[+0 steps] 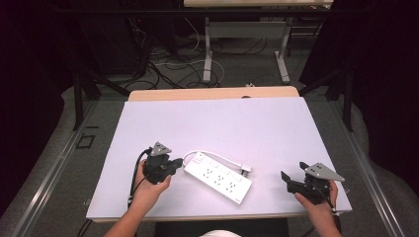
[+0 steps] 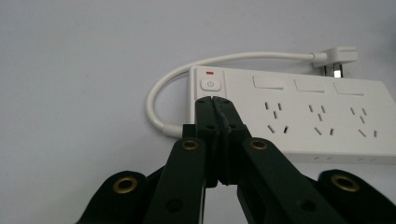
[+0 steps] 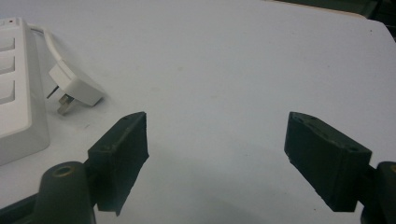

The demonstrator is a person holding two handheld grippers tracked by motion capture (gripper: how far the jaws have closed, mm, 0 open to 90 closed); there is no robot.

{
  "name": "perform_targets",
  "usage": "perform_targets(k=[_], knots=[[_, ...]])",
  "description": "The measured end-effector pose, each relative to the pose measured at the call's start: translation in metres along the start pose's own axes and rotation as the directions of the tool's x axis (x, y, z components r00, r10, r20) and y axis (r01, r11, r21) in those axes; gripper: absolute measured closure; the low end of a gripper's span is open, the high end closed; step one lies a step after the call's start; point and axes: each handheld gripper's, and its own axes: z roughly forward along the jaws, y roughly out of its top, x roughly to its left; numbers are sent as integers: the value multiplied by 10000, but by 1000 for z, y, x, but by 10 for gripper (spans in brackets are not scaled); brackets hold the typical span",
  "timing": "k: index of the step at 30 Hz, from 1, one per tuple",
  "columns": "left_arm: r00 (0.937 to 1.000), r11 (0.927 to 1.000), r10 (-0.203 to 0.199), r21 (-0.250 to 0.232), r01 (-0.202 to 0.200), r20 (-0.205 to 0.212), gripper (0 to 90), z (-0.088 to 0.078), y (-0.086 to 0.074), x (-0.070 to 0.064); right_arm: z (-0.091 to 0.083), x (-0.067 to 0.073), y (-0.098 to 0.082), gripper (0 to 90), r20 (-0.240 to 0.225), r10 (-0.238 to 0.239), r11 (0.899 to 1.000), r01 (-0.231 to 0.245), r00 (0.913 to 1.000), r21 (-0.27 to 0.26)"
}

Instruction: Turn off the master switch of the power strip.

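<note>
A white plastic power strip [image 1: 218, 177] with three rows of sockets is laid flat on the pale grey-white table top [image 1: 212, 123], near the edge closest to the person, set at a slant between the two hands; its short white cord [image 2: 187, 70] is looped out from the switch end and led back along the far side of the strip, ending in a white plug [image 1: 245, 169] laid on the table just beside the strip; a round power button [image 2: 210, 84] with a small red mark above it is seen at the switch end in the left gripper view

The black left gripper [image 2: 215, 107], held in the person's left hand [image 1: 148, 190], is placed at the switch end of the strip; its jaws are pressed together with nothing between them, the tips seen over the strip just below the power button; whether the tips touch the strip cannot be told

The black right gripper [image 3: 215, 149], topped by a grey three-cornered plate [image 1: 323, 172], is held in the right hand [image 1: 318, 202] well apart from the strip, near the table's right corner; its jaws are spread wide and nothing is held, bare table top being seen between them; the plug [image 3: 74, 86] is seen to its far left
</note>
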Motion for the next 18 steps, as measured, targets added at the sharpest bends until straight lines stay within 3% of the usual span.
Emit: perform_targets(k=[9,18], knots=[[9998,9999,121,86,-123,183,900,14,11,-6,-2,0,1,208,1,-26,9999,26,10000,143],[9997,9999,-1,167,-3,246,900,27,20,-11,0,0,0,208,4,-14,10000,14,10000,-18]])
